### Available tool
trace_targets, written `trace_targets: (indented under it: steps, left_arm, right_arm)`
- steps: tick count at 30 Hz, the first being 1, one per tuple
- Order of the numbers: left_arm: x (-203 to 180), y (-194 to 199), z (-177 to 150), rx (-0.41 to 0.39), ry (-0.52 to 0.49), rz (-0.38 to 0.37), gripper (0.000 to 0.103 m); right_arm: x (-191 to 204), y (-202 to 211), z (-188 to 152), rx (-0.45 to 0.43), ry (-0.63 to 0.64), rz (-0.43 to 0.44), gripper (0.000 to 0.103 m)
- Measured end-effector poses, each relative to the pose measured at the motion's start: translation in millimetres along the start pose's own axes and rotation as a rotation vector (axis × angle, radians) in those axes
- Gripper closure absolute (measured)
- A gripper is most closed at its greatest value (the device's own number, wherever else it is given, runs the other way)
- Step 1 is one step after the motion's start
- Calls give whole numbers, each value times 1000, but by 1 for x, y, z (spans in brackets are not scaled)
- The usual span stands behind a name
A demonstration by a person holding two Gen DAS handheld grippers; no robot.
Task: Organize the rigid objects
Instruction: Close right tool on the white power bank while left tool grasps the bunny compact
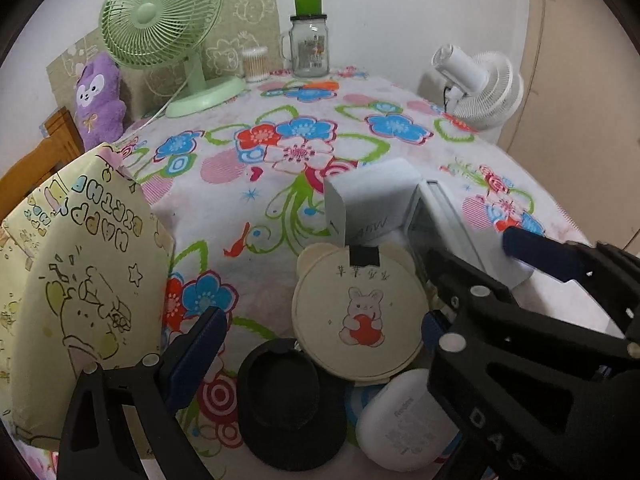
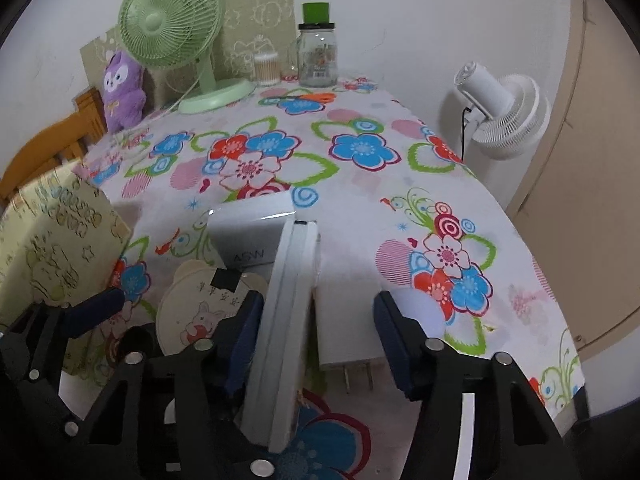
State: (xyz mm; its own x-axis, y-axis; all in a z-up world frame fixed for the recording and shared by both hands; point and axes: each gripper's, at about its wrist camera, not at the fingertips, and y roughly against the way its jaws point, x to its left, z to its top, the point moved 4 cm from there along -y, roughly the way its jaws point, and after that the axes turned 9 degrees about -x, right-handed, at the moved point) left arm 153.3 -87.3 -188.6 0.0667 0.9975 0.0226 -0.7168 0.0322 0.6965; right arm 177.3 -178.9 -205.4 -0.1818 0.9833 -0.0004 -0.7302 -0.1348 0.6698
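On the flowered tablecloth lies a cluster: a round cream bear-eared case with a rabbit picture, a black round lid, a white oval earbud case, a pale grey "ASW" box and a flat white box on edge. My left gripper is open, its fingers wide around the black lid and cream case. My right gripper is open around the flat white box and a white plug adapter; neither is clamped. The right gripper also shows in the left wrist view.
A yellow "Happy Birthday" gift bag stands at the left. At the table's back are a green fan, a purple plush, a cotton-swab tub and a glass jar mug. A white fan stands off the right edge.
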Motion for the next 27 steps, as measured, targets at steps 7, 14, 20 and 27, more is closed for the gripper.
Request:
trace_targets:
  steps: [7,14,20,27]
  left_arm:
    - [4,-7,1,33,30,-20,4]
    - [-5,-13,5,35,9,-38,4]
    - [-8,-22,3,70,-8,-30,9]
    - [-10,-20,5,46,-4,-41,26]
  right_arm:
    - [6,-2,3,0,13,32,79]
    - [-5,-2,7,5,-37,38,80]
    - [-11,-4,9,5,-46,34,80]
    - [-13,-5,8,8,-50,42,80]
